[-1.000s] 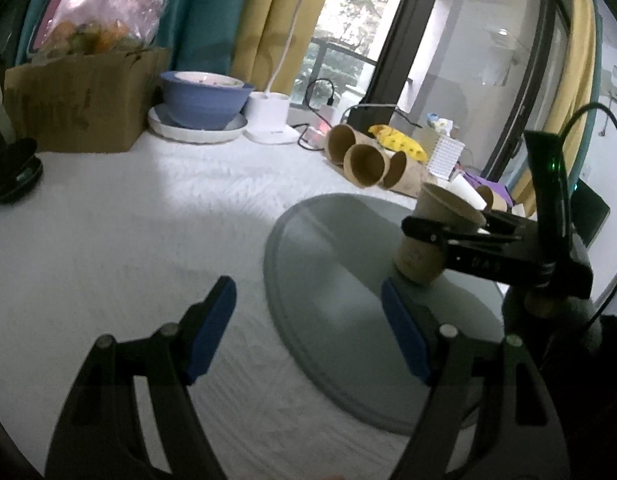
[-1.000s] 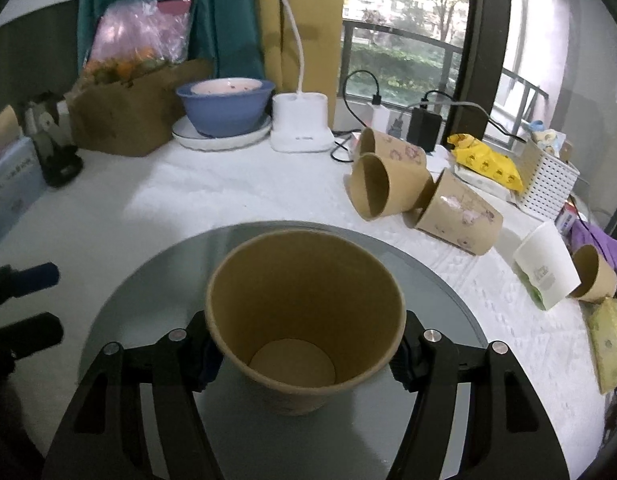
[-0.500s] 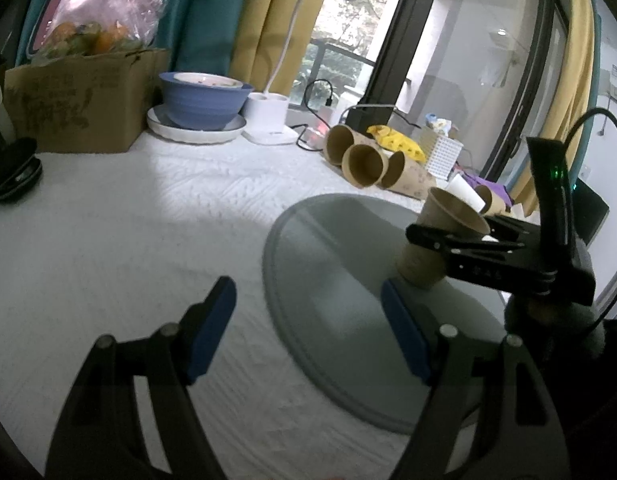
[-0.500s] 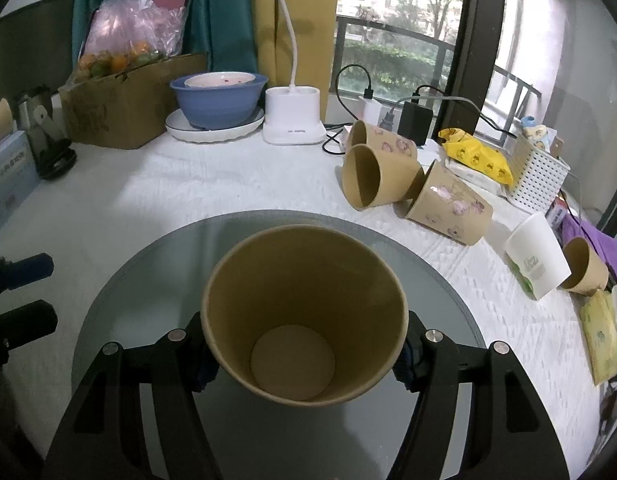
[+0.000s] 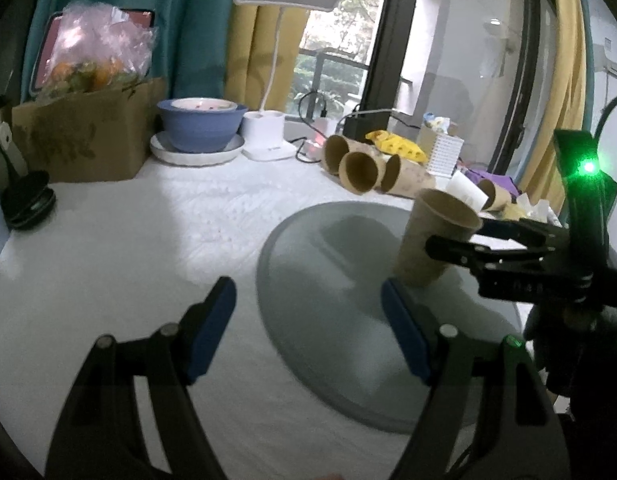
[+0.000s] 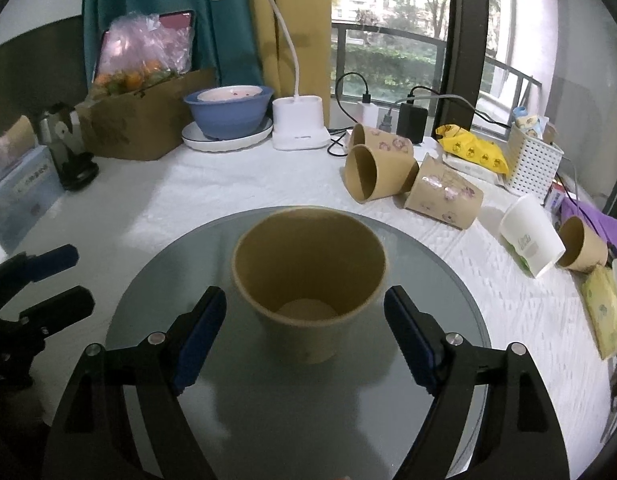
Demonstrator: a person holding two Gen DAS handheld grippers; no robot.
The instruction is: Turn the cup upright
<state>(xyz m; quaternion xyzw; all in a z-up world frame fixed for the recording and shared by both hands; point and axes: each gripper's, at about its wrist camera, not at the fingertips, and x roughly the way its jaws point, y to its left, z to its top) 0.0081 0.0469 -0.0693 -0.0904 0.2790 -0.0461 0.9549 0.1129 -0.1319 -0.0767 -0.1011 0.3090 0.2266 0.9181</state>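
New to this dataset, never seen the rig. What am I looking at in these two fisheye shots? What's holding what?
There is no robot arm: a person carries a two-finger gripper in each hand, with a fisheye camera on each looking forward along its fingers.

The left wrist view shows the left gripper open and empty over the white table; the right gripper is seen off to its right.

The right wrist view looks down past the right gripper. Its blue-padded fingers are spread, clear of the brown paper cup, which stands upright, mouth up, on the round grey mat. Nothing is held.

At the back lie several more paper cups on their sides, a blue bowl, a desk lamp and a cardboard box.
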